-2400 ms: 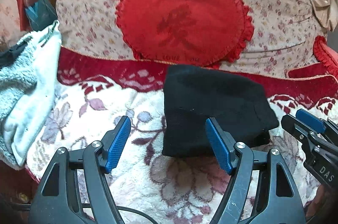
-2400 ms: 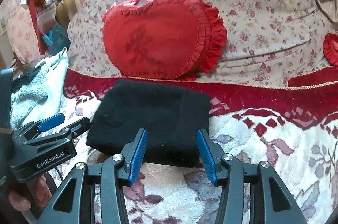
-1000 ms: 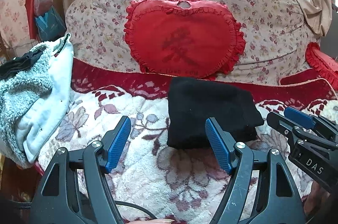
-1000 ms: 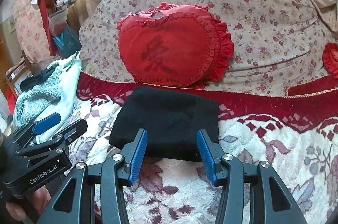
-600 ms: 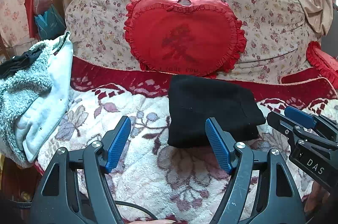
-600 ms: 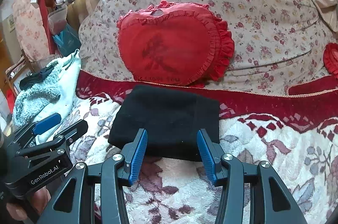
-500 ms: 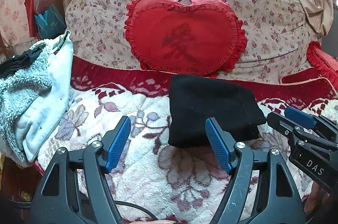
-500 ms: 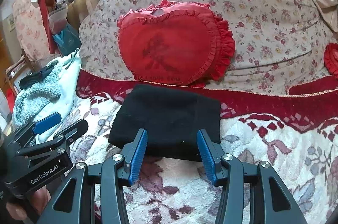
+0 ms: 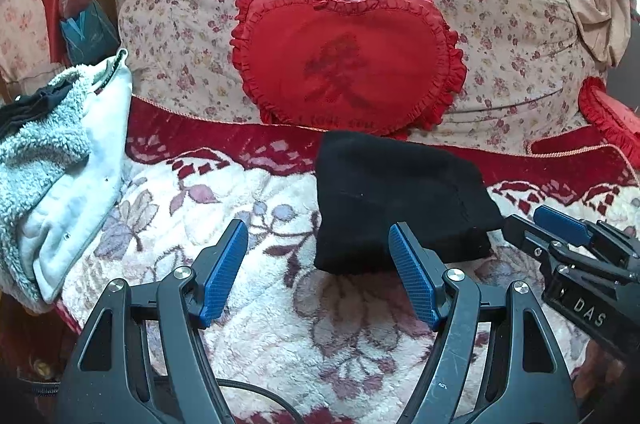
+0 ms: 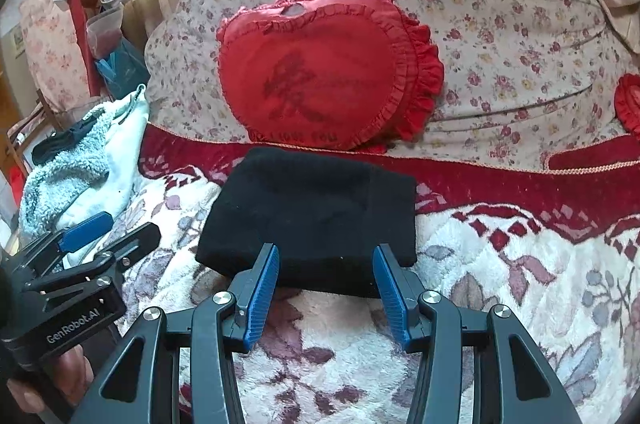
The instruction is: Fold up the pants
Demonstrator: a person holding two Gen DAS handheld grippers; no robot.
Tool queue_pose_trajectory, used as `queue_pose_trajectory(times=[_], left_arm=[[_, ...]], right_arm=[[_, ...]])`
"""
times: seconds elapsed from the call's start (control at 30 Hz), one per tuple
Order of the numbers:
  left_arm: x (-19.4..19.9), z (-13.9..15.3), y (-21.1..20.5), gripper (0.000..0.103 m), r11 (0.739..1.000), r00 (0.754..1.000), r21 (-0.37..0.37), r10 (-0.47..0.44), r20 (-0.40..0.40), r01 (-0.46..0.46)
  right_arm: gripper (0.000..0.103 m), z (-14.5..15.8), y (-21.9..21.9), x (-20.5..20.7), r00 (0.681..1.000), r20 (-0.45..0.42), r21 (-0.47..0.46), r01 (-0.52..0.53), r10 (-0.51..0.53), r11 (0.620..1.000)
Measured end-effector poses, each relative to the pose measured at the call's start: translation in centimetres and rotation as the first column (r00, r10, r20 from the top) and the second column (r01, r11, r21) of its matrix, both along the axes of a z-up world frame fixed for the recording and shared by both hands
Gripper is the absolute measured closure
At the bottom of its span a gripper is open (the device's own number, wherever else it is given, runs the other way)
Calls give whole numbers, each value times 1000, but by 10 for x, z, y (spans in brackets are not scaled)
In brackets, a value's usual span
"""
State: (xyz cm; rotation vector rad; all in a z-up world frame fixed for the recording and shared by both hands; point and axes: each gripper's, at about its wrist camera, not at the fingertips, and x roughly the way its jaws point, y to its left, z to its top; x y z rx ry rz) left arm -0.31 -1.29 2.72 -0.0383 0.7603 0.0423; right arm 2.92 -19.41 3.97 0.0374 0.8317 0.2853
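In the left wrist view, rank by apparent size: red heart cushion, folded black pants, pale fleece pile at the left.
1. red heart cushion
2. folded black pants and pale fleece pile: they look too similar to rank, and the pile is cut off at the edge.

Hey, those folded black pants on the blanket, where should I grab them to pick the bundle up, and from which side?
Take the folded black pants by the thick near edge, coming in low from the front with the right gripper, whose open jaws already face that edge. The stacked layers lift off the blanket there, giving a lip to pinch. The far edge sits by the red heart cushion, likely awkward.
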Motion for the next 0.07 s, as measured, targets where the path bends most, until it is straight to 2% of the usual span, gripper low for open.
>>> queue_pose_trajectory(times=[0.07], left_arm=[[3, -6, 0, 29, 1000, 1000, 7, -5, -12, 5]], right_arm=[[56, -6, -5, 3, 1000, -6, -1, 8, -8, 1000]])
